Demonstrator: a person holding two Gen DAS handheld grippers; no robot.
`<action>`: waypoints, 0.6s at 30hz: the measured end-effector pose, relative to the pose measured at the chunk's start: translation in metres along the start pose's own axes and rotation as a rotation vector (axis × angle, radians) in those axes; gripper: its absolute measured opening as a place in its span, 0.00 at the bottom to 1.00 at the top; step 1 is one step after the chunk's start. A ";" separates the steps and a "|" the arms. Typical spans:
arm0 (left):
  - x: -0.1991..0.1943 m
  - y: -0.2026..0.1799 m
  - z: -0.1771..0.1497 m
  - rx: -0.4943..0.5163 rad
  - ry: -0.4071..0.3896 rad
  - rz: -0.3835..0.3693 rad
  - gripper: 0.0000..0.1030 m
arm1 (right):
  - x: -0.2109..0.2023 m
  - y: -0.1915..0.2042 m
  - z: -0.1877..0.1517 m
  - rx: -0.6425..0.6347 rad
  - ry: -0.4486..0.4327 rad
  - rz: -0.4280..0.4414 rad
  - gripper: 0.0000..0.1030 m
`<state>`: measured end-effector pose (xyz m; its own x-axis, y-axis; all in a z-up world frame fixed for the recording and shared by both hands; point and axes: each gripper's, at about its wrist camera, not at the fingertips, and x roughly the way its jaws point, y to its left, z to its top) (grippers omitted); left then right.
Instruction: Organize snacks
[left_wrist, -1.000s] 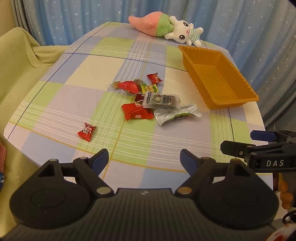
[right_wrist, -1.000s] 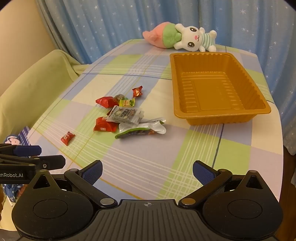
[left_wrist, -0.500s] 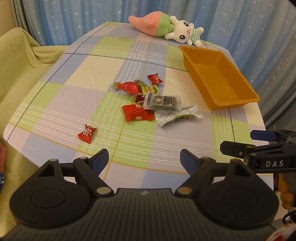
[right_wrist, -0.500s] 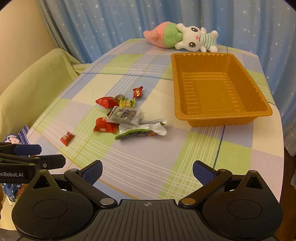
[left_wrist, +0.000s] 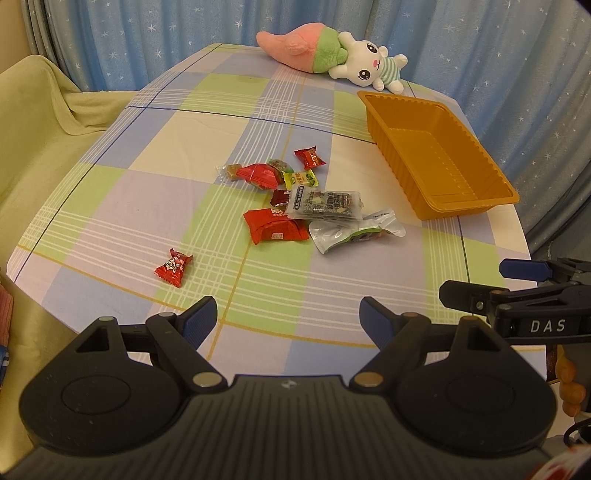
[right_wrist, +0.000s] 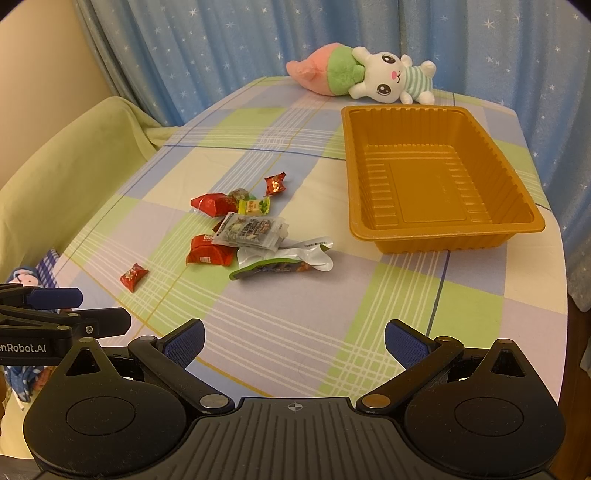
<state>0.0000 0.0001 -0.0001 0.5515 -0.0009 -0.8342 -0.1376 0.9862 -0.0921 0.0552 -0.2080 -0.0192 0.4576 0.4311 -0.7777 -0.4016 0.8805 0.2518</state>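
The checked surface (right_wrist: 369, 302) stands before blue starred curtains (right_wrist: 221, 44), a plush rabbit (right_wrist: 388, 79) at its 12 o'clock edge. The orange tray (right_wrist: 373, 236) at 2 o'clock holds nothing; the snacks (right_wrist: 255, 230) lie loose at centre, one red candy (right_wrist: 133, 276) apart at 8 o'clock. Left gripper (left_wrist: 288, 321) and right gripper (right_wrist: 293, 341) hover wide open at 6 o'clock
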 end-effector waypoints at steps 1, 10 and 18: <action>0.000 0.000 0.000 0.001 0.000 0.001 0.81 | 0.000 0.000 0.000 0.000 0.000 0.000 1.00; 0.000 0.000 0.000 0.001 -0.001 0.001 0.81 | 0.000 0.001 0.000 -0.002 -0.003 -0.001 1.00; 0.000 0.000 0.000 0.000 0.000 0.001 0.81 | 0.000 0.003 0.000 -0.002 -0.002 -0.001 1.00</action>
<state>-0.0001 0.0000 -0.0003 0.5514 0.0003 -0.8342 -0.1380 0.9863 -0.0909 0.0542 -0.2056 -0.0187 0.4599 0.4302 -0.7768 -0.4028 0.8807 0.2493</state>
